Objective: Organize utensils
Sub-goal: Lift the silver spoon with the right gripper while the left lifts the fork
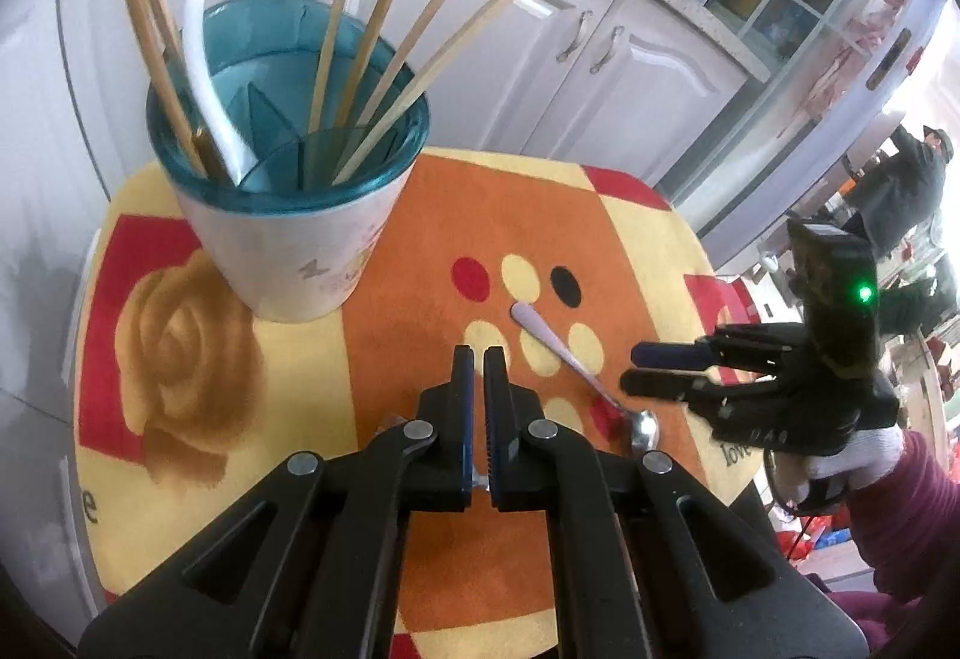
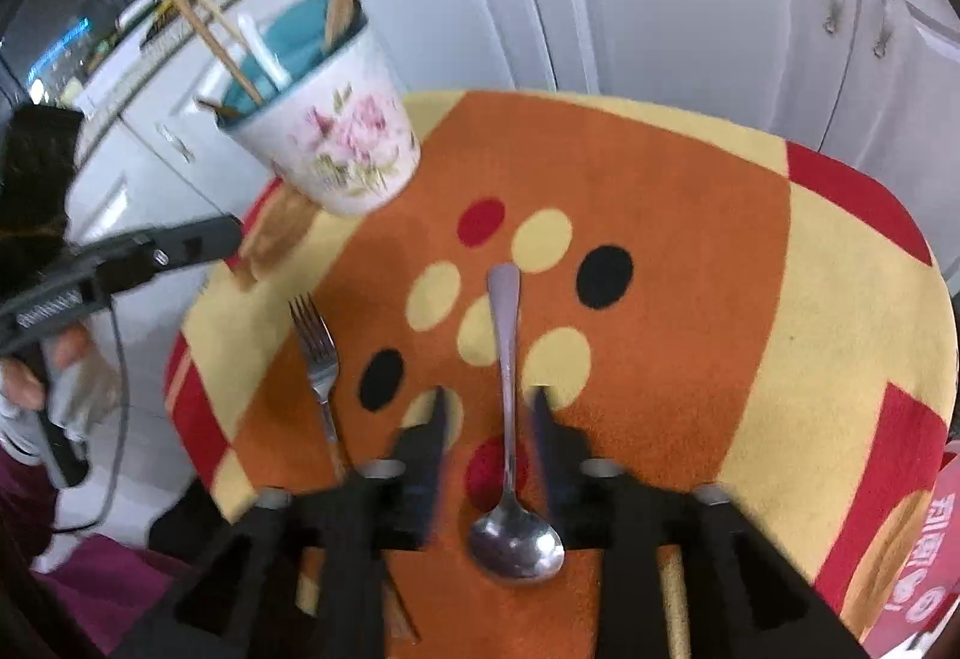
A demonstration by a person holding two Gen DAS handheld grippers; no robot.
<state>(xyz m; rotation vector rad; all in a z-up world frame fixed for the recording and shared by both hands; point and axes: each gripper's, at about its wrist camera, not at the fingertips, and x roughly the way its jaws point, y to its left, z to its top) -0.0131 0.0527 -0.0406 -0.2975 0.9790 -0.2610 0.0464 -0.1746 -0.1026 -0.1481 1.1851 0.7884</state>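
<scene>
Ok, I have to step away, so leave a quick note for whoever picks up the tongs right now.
Left tongs: nearly shut, empty, above the mat.
Right tongs: open, straddling the spoon handle, not yet closed.
Spoon and fork lie flat on the mat. The holder cup stands at the far left of the mat.
Done: chopsticks and a white utensil are in the cup.
Left: grip the spoon, drop it in the cup, then the fork.
</scene>
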